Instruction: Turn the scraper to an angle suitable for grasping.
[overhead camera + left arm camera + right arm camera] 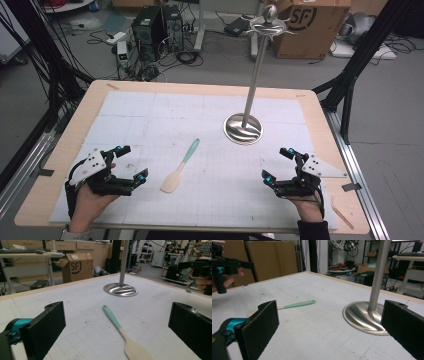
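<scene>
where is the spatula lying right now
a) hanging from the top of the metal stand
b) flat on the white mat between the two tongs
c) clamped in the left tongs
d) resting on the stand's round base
b: the spatula lies flat on the white mat, apart from the open left tongs, the open right tongs and the stand's round base.

On the table [60, 165], the spatula [180, 167] lies at centre, handle toward 1 o'clock (blade nearest the person). The stand [243, 128] sits at 2 o'clock from it. The left gripper [131, 165] rests at 9 o'clock, the right gripper [277, 165] at 3 o'clock.
</scene>
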Demonstrator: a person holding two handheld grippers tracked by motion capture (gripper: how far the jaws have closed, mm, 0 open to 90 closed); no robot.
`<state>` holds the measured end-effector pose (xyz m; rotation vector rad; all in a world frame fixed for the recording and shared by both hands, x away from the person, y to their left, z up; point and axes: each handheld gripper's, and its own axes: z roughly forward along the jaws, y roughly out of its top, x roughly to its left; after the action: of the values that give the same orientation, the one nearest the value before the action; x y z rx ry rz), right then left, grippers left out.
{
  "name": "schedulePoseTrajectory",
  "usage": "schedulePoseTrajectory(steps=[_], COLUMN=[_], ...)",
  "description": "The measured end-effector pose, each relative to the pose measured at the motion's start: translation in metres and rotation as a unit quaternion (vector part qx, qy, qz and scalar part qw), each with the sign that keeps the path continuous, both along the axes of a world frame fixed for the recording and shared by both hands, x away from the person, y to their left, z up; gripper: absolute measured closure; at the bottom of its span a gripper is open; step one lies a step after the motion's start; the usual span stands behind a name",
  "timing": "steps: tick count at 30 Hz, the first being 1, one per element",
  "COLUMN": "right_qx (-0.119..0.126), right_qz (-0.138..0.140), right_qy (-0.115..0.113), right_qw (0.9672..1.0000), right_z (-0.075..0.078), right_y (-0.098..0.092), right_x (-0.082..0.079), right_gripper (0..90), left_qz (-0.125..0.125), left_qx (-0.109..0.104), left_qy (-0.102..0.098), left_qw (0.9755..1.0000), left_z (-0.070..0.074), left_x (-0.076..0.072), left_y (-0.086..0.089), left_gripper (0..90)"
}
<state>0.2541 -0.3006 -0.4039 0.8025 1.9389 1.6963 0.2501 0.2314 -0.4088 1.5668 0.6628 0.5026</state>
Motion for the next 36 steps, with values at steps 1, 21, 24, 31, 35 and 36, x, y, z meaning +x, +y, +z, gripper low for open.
schedulePoseTrajectory(steps=[1,21,24,31,35,36], right_qx=[0.000,0.000,0.003,0.002,0.002,0.002], right_qz=[0.000,0.011,0.009,0.007,0.001,-0.002], right_qy=[0.000,0.004,0.004,0.004,-0.003,-0.005], right_qw=[1.0000,0.9999,1.0000,1.0000,1.0000,1.0000], right_z=[0.000,0.000,0.000,0.000,0.000,0.000], right_y=[0.000,0.005,0.004,0.005,0.004,0.004], right_x=[0.000,0.004,0.003,0.004,0.003,0.003], right_gripper=[0.5,0.5,0.5,0.5,0.5,0.5], left_qz=[-0.001,0.008,0.015,0.035,0.040,0.043], left_qx=[-0.001,0.030,0.030,0.039,0.056,0.064], left_qy=[-0.002,0.005,0.010,0.049,0.055,0.052], left_qw=[1.0000,0.9995,0.9994,0.9974,0.9961,0.9957], left_z=[0.000,-0.005,-0.004,-0.003,-0.006,-0.007], left_x=[0.000,-0.001,0.001,0.012,0.022,0.024], left_y=[0.000,-0.019,-0.021,-0.029,-0.032,-0.033], left_gripper=[1.7,33.6,46.0,76.6,84.0,86.5])
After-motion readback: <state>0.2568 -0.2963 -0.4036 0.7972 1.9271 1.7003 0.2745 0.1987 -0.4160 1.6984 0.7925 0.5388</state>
